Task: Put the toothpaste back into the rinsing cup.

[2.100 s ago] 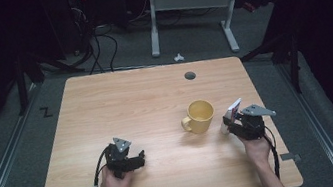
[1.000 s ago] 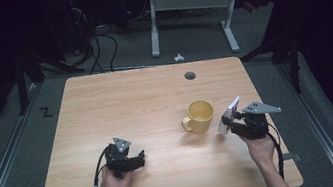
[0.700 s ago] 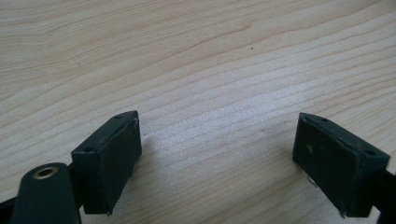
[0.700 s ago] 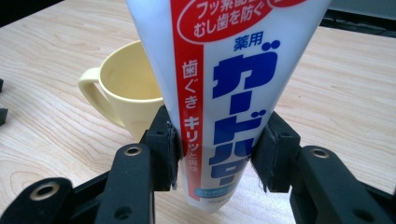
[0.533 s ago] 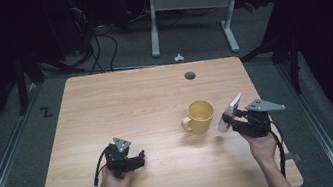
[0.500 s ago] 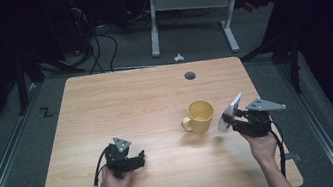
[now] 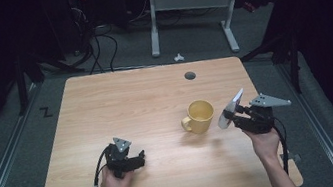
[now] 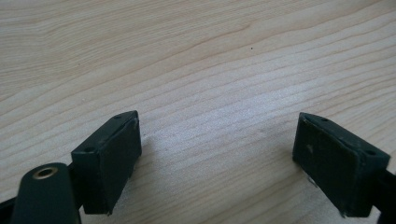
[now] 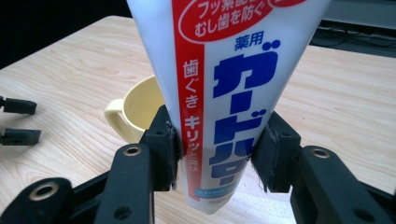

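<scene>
My right claw [image 9: 215, 154] is pinching a toothpaste tube [image 9: 224, 70] low on its body, one pad on each flat face; I judge this grip was chosen because the flat faces give the pads broad contact and keep the tube from twisting. In the high view the tube [image 7: 231, 107] is carried in the air, tilted up and toward the yellow mug [image 7: 199, 116], near the right edge of the worktop [image 7: 121, 105] and clear of its surface. The mug stands upright, mouth open upward, handle turned toward the left edge, just beside the tube's raised end but not touching it. From the right gripper view the mug [image 9: 140, 109] lies directly behind the tube, so I judge the work in hand is standing the tube in the mug, and the tilt serves to bring one end over the rim. Which end leads I cannot tell. My left claw [image 7: 137, 159] rests low toward the near left part of the worktop, well apart from the mug. Its jaws are spread wide with bare wood grain between them in the left gripper view [image 8: 217, 154]; it grips nothing and I judge it is parked out of the way. Risk noted: the mug is unsecured and could slide if the tube pushes its rim.
</scene>
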Demonstrator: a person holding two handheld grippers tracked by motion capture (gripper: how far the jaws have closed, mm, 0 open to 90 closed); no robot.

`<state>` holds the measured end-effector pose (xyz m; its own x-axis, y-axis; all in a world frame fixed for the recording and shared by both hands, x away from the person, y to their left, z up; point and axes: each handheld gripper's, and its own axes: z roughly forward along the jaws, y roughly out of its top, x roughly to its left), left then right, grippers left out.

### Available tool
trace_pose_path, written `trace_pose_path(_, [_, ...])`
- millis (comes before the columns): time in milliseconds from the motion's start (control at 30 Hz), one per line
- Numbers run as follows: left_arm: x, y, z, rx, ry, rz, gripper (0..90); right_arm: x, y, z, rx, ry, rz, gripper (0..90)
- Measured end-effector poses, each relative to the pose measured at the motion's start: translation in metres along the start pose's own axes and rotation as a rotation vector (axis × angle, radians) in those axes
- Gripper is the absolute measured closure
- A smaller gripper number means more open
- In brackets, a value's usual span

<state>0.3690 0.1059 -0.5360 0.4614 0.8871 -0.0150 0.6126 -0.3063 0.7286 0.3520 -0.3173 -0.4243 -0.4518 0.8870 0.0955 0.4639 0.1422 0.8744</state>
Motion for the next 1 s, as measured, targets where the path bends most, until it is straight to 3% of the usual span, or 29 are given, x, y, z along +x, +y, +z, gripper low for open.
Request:
trace_pose_path(433, [0.000,0.000,0.000,0.000,0.000,0.000,15.7,0.002,0.015,-0.003,-0.026,0.044,-0.002,55.7])
trace_pose_path(767, [0.000,0.000,0.000,0.000,0.000,0.000,15.7,0.013,0.026,0.005,-0.039,0.071,-0.020,55.7])
trace_pose_path(1000, [0.000,0.000,0.000,0.000,0.000,0.000,15.7,0.015,0.030,0.004,-0.039,0.071,-0.026,55.7])
